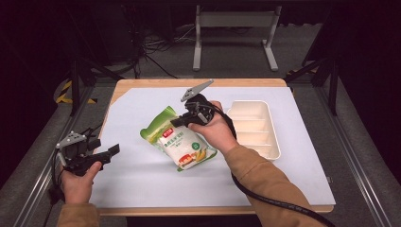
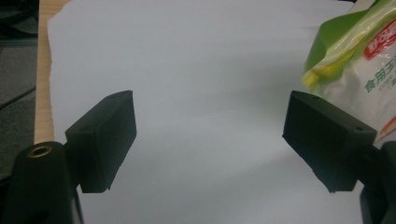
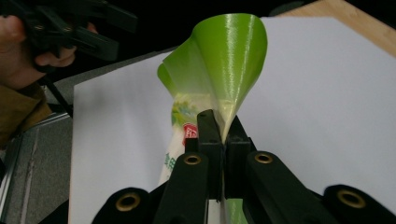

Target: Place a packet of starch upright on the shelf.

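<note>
High view: the right hand and its right tongs cover part of the pouch, so the pinched spot itself is hard to see there; the printing on the pouch is too small to read. In the right gripper view the jaws are pressed together on the pouch's green upper part, which flares above them into a curled cone, while the lower body is cut off behind the jaws. The pouch sits around the middle of the tabletop, its long axis running diagonally, green top toward the far left corner, bottom end toward the near right. It is a soft plastic bag, white in the body with a red label and green ends. A white divided tray lies beside it toward the right edge. The left tongs are held over the near left edge, jaws wide apart with nothing between them; the left gripper view cuts the pouch off at its right border.
</note>
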